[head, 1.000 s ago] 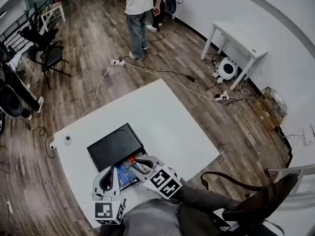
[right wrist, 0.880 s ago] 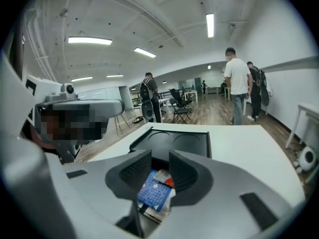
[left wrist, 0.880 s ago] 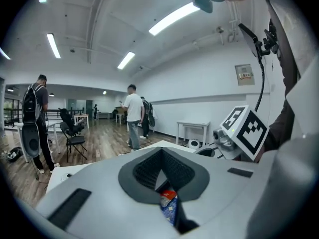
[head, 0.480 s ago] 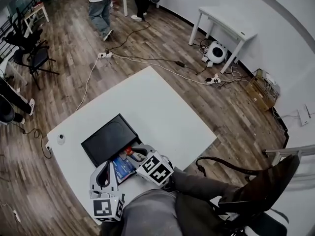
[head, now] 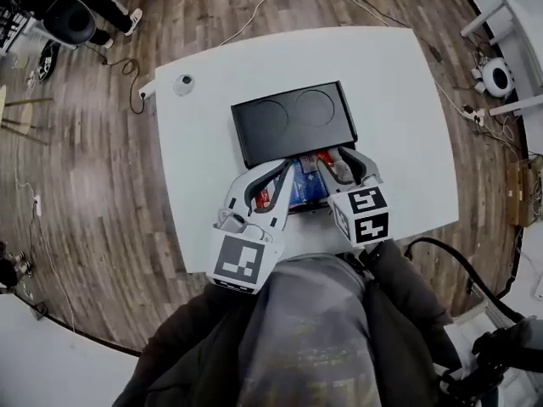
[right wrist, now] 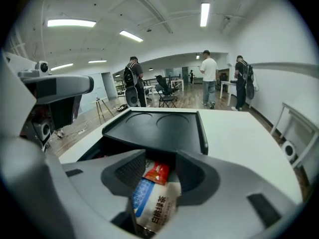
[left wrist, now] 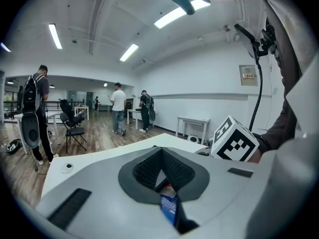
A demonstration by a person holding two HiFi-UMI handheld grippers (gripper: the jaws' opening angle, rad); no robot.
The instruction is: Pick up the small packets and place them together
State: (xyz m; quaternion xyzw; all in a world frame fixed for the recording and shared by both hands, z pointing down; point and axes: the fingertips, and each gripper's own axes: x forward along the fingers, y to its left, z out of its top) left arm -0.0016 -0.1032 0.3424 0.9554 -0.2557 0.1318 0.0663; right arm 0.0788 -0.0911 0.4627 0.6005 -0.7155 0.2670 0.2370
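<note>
White table (head: 399, 83): carries everything. A small round puck (head: 183, 83) sits near its far-left corner, well apart from the work.
Black tray (head: 293, 121): lies mid-table with its two round recesses bare. Nothing has been put on it.
Left gripper (head: 285, 168): comes in from the near-left edge, jaws together at the tips. Through the slot behind the tips its own view shows a blue packet (left wrist: 169, 208) and a scrap of red below. Whether either is pinched I cannot tell.
Heap of packets (head: 304, 186): lies between the two grippers, right at the tray's near edge. Blue, red and white wrappers overlap, and the count is unclear.
Right gripper (head: 344, 161): comes in from the near-right edge, jaws apart and just now opening. A white-and-blue packet (right wrist: 154, 203) with a red packet (right wrist: 157, 172) at its far end lies between them. The pads do not appear to press on it.
Done: judging by how things lie, the visible packets already share one spot. No stray shows elsewhere on the table.
Left to do: probably little. The white-and-blue packet seems to be being let go onto the heap, after which both grippers need to draw clear without dragging a wrapper along.
</note>
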